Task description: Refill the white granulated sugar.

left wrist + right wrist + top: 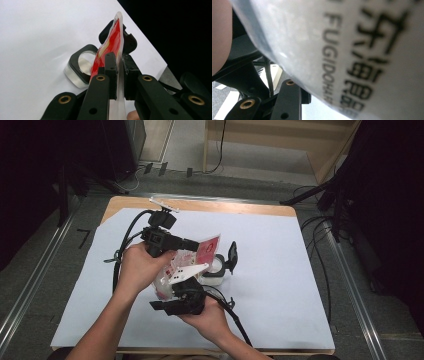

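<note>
A packet [209, 249], red at the top and clear-white below, hangs above the table between both grippers. My left gripper [200, 247] reaches in from the left and is shut on the packet's [110, 45] sealed top edge, with the pads of the left gripper [119, 60] pinching it. My right gripper [170, 292] comes up from below and is shut on the packet's lower body. In the right gripper view the printed packet [362, 50] lies across one black finger [287, 100] and hides the tips. Under the packet stands a small clear jar [215, 270] [80, 68], its black lid [232, 254] flipped open.
White paper [280, 280] covers the wooden table [200, 205]. Cables trail from both grippers toward the left and front edges. Dark stands and cables crowd the floor to the right and far left of the table.
</note>
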A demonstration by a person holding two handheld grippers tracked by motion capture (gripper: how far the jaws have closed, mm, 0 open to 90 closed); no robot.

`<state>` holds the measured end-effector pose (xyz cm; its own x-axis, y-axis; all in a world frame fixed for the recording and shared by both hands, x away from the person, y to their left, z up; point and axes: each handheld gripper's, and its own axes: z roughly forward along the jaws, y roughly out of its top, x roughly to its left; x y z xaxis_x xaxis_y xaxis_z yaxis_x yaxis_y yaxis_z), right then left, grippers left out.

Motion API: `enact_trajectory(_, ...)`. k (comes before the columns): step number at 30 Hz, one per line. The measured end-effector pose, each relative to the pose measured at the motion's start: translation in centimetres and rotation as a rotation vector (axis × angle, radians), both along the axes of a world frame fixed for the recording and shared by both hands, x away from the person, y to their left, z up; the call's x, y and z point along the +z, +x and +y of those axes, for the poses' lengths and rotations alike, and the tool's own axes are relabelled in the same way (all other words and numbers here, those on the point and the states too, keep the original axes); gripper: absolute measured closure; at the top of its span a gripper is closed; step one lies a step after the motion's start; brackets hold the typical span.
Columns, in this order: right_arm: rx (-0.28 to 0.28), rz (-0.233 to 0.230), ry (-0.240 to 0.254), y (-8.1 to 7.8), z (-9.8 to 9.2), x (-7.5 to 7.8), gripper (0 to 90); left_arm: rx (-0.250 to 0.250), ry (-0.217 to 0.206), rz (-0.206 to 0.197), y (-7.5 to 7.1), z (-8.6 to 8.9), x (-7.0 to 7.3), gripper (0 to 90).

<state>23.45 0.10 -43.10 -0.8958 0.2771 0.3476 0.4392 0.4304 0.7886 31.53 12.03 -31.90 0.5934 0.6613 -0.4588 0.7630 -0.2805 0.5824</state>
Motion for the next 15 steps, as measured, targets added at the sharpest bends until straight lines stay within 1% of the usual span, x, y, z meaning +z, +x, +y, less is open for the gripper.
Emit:
enact_trajectory(3,0.001,0.001,0.001,0.04,0.02,0.01,63.9,0.006,0.0,-0.003,-0.08,-0.02,0.04,85.5)
enact_trajectory(11,0.002,0.004,0.002,-0.01,-0.03,0.03,63.9,-0.002,0.003,-0.011,-0.29,-0.36,0.13,84.6)
enact_trajectory(14,0.002,0.011,0.001,-0.05,-0.07,0.07,63.9,-0.005,-0.004,-0.008,-0.24,-0.36,0.1,84.2)
enact_trajectory(15,0.001,0.006,0.002,-0.01,-0.06,0.06,63.9,-0.004,-0.004,-0.007,-0.21,-0.32,0.08,84.3)
